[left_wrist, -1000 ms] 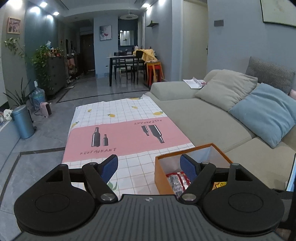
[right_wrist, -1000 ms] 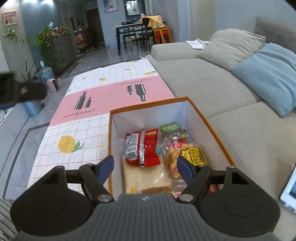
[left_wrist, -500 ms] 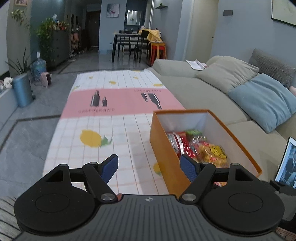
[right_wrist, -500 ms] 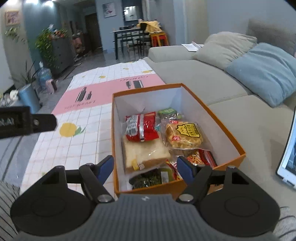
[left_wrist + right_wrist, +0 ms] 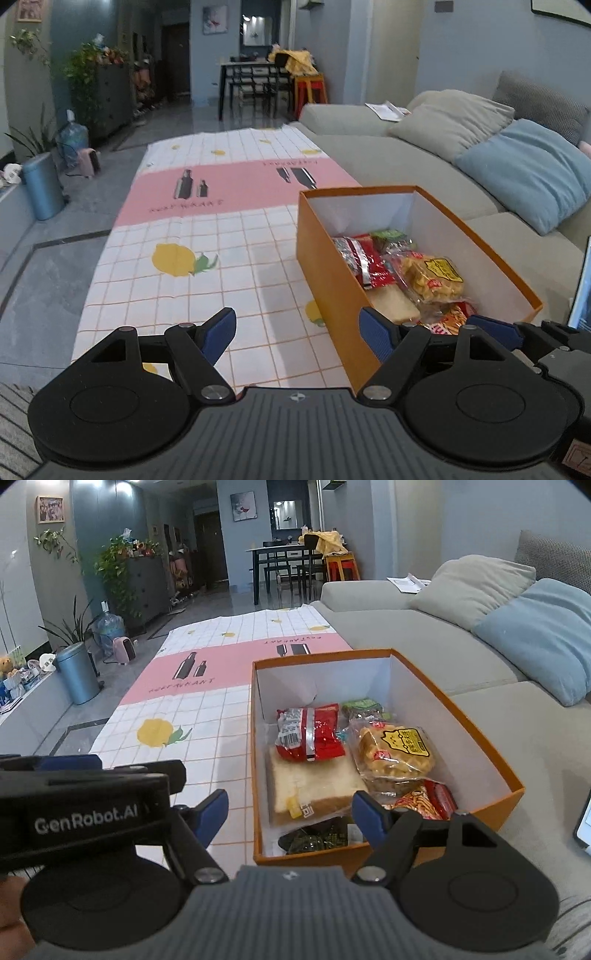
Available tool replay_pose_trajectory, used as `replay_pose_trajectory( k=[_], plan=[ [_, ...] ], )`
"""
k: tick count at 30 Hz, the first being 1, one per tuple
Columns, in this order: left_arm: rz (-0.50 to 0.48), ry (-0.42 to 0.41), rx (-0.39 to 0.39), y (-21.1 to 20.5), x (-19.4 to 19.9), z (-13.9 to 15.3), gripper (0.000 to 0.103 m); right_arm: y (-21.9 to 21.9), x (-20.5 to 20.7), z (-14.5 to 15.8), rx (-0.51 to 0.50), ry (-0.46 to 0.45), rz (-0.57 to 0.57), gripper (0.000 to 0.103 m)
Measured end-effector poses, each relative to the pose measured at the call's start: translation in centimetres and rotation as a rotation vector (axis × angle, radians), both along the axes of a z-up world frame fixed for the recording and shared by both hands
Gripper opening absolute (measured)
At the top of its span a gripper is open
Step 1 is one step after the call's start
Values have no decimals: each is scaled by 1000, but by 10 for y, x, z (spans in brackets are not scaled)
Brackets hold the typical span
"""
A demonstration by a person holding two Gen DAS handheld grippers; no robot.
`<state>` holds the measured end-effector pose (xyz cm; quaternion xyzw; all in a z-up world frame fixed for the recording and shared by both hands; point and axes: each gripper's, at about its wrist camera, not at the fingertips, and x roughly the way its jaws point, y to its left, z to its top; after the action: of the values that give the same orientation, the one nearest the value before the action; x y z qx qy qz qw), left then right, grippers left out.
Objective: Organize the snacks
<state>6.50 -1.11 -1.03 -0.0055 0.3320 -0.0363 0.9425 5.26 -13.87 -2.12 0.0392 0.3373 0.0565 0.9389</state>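
Observation:
An orange box (image 5: 515, 788) with white inside walls stands on the checked cloth (image 5: 229, 709) beside the sofa. In it lie a red packet (image 5: 310, 731), a bread slice pack (image 5: 314, 790), a yellow biscuit pack (image 5: 391, 751), a green packet (image 5: 364, 707) and a dark packet (image 5: 317, 840). My right gripper (image 5: 290, 814) is open and empty just before the box's near wall. My left gripper (image 5: 299, 334) is open and empty, left of the box (image 5: 325, 269); its body also shows in the right wrist view (image 5: 85, 808).
A grey sofa (image 5: 424, 173) with a beige cushion (image 5: 450, 122) and a blue cushion (image 5: 528, 173) runs along the right. A tablet edge (image 5: 581, 291) stands at the far right. A blue bin (image 5: 77, 672) and plants stand on the left. A dining table (image 5: 288, 565) is far back.
Both grippers have pulled back and up from the box, so all of it shows now. The left gripper has come close beside the right one. Both stay open.

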Motion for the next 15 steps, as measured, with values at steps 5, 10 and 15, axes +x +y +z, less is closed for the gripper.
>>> replay_pose_trajectory(
  k=[5,10,15],
  plan=[
    [-24,10,6,-6,1,-1,89,-2,-1,-3,-10,2,-4,72],
    [-27,16,3,-7,0,-2,89,-5,-1,-5,-6,8,-2,72],
    [-25,19,6,-8,0,-2,89,-4,-2,-5,-6,11,-2,72]
  ],
)
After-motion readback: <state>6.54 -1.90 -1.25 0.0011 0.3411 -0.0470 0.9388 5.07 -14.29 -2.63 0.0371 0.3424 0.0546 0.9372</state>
